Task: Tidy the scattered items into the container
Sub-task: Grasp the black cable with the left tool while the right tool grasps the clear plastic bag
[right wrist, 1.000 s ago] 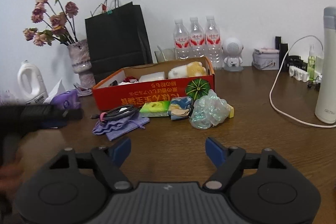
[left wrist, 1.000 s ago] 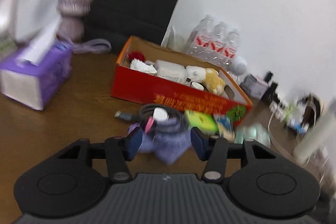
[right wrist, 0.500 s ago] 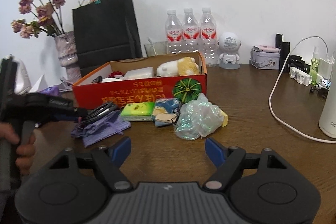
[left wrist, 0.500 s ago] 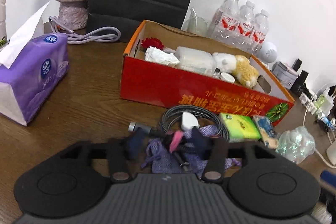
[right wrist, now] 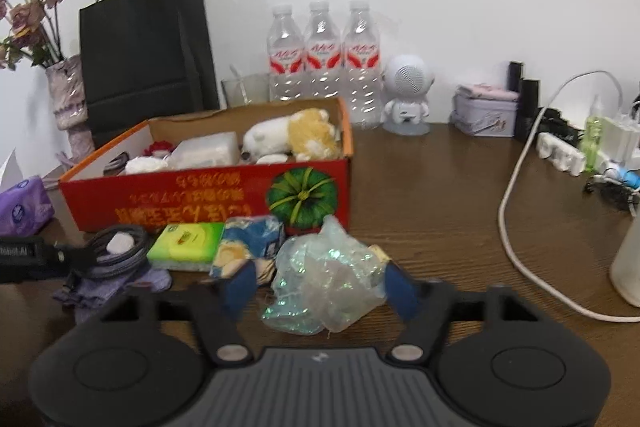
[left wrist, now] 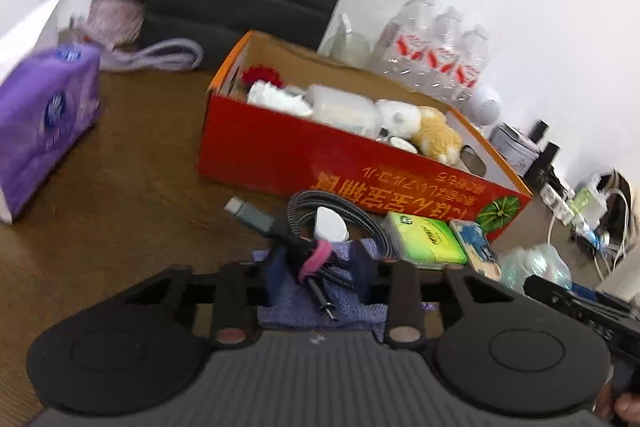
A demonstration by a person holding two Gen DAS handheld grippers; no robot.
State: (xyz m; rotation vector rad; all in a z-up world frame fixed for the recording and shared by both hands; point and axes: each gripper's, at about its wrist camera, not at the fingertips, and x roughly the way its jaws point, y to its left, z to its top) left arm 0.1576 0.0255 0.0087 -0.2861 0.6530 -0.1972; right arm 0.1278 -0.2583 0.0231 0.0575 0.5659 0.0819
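Risk: left claw, jaws closing astride the coiled grey braided cable on purple cloth lower centre, may snag cloth too; right claw, closing around the crinkled clear plastic bag, could slip before the red cardboard box.

The left gripper is closing its jaws around a coiled cable bound with a pink strap, which lies on a purple cloth just in front of the red box. Whether the pads already press on the cable cannot be told (the frame is blurred). Also in front of the box, towards its right end, lies a green packet. A purple tissue pack stands well to the box's left.
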